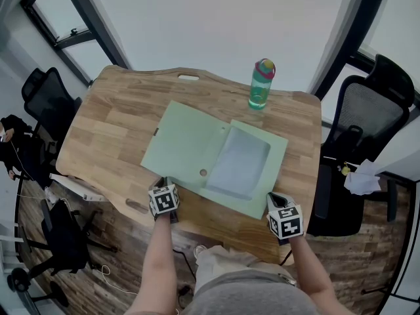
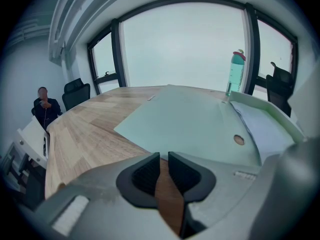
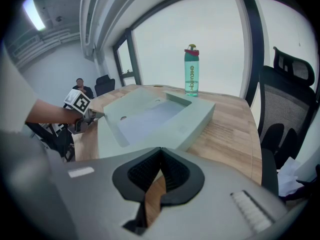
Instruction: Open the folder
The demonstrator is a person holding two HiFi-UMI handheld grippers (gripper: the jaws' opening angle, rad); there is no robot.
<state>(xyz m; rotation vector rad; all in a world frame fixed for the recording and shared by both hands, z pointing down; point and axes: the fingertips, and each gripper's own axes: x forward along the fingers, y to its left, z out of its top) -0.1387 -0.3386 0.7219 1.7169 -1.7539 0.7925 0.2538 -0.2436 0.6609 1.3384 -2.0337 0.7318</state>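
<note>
Lying open on the wooden table point(image 1: 111, 123), the pale green folder point(image 1: 190, 143) has its front cover spread flat to the left. Its deeper right half faces up with pale sheets inside. A small round hole point(image 1: 203, 172) shows near the fold.

The left claw point(image 1: 163, 182) sits at the near left corner of the cover. In the left gripper view its jaws point(image 2: 164, 159) stand slightly apart, with only bare wood in the narrow gap. The folder point(image 2: 190, 119) stretches away just beyond them; whether the tips touch its edge cannot be told.

The right claw point(image 1: 273, 199) hangs at the near right corner of the folder, over the table's front edge. The right gripper view shows its jaws point(image 3: 161, 151) closed tip to tip on nothing. The folder's thick side point(image 3: 150, 119) is a little ahead of them, and the left claw point(image 3: 96, 115) is visible across at the cover's far corner.

A green bottle point(image 1: 261, 84) with a red cap stands upright beyond the folder, near the table's far edge and apart from it. Black office chairs flank the table on the right point(image 1: 367, 110) and the left point(image 1: 46, 100). A person point(image 2: 44, 104) sits in the background of the left gripper view.
</note>
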